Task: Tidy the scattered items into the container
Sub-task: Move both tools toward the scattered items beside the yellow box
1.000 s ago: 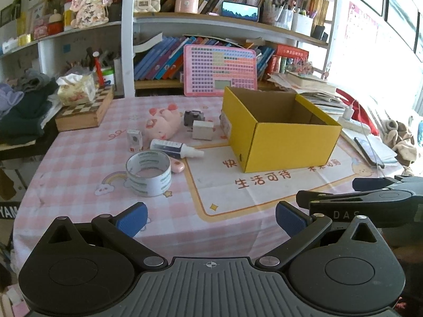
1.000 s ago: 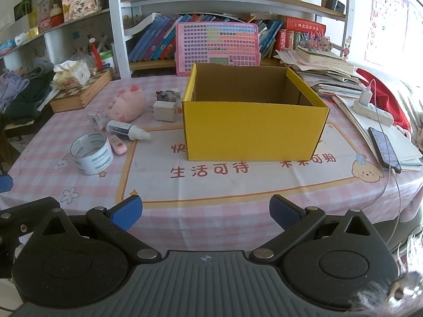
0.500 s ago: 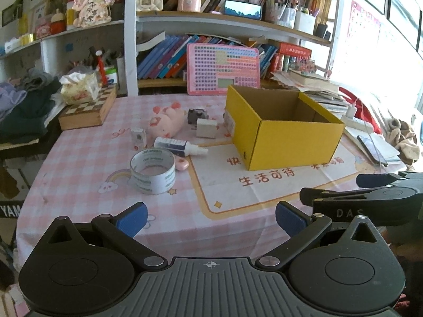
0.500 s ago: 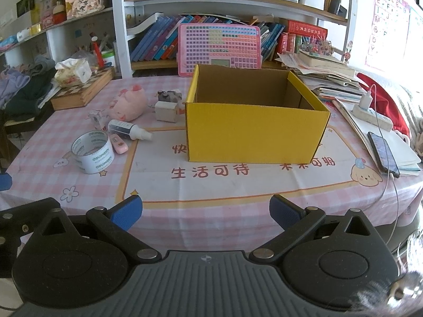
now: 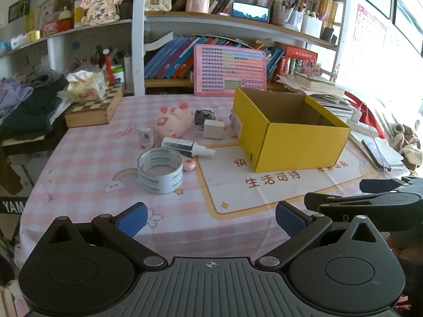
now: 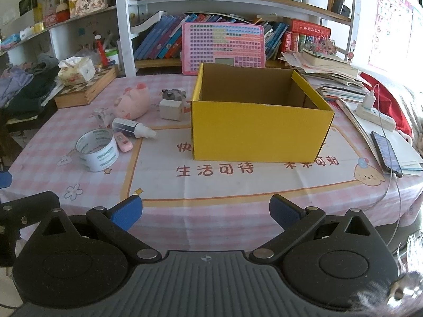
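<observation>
Both grippers hang off the near edge of the round table (image 5: pixel 87 158), which is covered by a pink checked cloth with a white printed mat at its middle. The left gripper (image 5: pixel 210 218) has its 2 blue-tipped jaws spread wide with nothing between them; the right gripper (image 6: pixel 205 210) is likewise released and holds nothing.

The open yellow cardboard box (image 6: pixel 260 132) stands on the mat toward the table's right side, and its visible interior holds nothing. The scattered items lie in a cluster to the left of the box:

- the wide roll of white printed tape (image 5: pixel 160 171), nearest the near edge, standing on its rim side;
- a small flat pink eraser-like piece (image 5: pixel 189 164), just beside the tape;
- a white squeeze bottle with a dark label (image 5: pixel 185 146), lying on its side behind the tape;
- a small white carton (image 5: pixel 145 138), upright, left of the bottle;
- a pink plush pig (image 5: pixel 173 122), behind the bottle;
- a white block (image 5: pixel 213 129) and a small grey toy camera (image 5: pixel 204 116), just beside the box's left wall.

A wooden chessboard box (image 5: pixel 92 109) sits at the far left edge.
</observation>
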Tool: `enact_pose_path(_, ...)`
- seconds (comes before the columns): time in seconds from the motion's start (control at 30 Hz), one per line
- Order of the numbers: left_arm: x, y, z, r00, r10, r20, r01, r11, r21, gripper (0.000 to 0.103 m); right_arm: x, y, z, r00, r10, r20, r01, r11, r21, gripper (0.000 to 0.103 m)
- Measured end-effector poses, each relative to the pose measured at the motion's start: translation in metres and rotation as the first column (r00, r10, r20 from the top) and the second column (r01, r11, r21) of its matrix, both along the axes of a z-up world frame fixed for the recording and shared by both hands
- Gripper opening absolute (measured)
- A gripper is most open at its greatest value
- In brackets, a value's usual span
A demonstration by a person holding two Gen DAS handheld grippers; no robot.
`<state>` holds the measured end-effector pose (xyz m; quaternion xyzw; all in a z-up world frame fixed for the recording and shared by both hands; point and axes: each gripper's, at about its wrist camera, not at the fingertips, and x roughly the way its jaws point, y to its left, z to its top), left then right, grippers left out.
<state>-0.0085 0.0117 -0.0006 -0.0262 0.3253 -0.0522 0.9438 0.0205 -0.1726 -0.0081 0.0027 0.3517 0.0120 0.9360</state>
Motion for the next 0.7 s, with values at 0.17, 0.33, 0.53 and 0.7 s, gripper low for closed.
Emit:
enact_pose_path(0.17,0.002,0.003,-0.001,1.000,0.010,-0.009,-0.010,1.000,0.001,0.103,0.000,0.001,0.000,1.000,0.001,-0.001,-0.001,1.000,0.005,0.103)
enact_pose_path(0.33,0.001,0.005,-0.002,1.000,0.015,-0.016,-0.015,1.000,0.009,0.103,0.000,0.005,0.000,1.000,0.009,-0.003,-0.009,1.000,0.014,0.103)
enact_pose_path(0.53,-0.002,0.008,-0.001,1.000,-0.006,-0.008,0.006,1.000,0.003,0.103,0.002,0.014,0.001,1.000,0.029,0.001,-0.029,1.000,0.012,0.103)
enact_pose_path(0.7,-0.005,0.010,0.001,0.999,-0.048,0.005,0.048,0.999,-0.014,0.103,0.003,0.021,0.003,0.999,0.040,0.003,-0.040,0.999,0.007,0.103)
